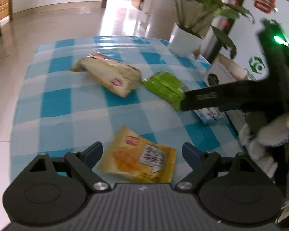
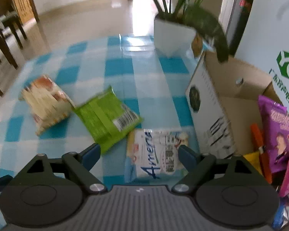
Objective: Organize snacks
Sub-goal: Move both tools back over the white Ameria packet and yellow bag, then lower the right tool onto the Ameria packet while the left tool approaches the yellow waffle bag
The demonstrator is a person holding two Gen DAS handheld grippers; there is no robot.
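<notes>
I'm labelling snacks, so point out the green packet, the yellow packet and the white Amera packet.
green packet [image 2: 106, 117], right wrist view, middle of its face.
yellow packet [image 1: 138, 156], left wrist view, middle of its front.
white Amera packet [image 2: 156, 152], right wrist view, printed front.

- I take this for a home dining area; my table wears a blue-and-white checked cloth [image 1: 55, 100]
- glossy tiled floor [image 1: 67, 23] runs to a doorway at the top of the frame
- wooden chairs [image 2: 2, 38] stand at upper left
- a potted plant [image 2: 171, 36] sits at the table's far edge; a white appliance [image 2: 275, 38] fills the upper right
</notes>
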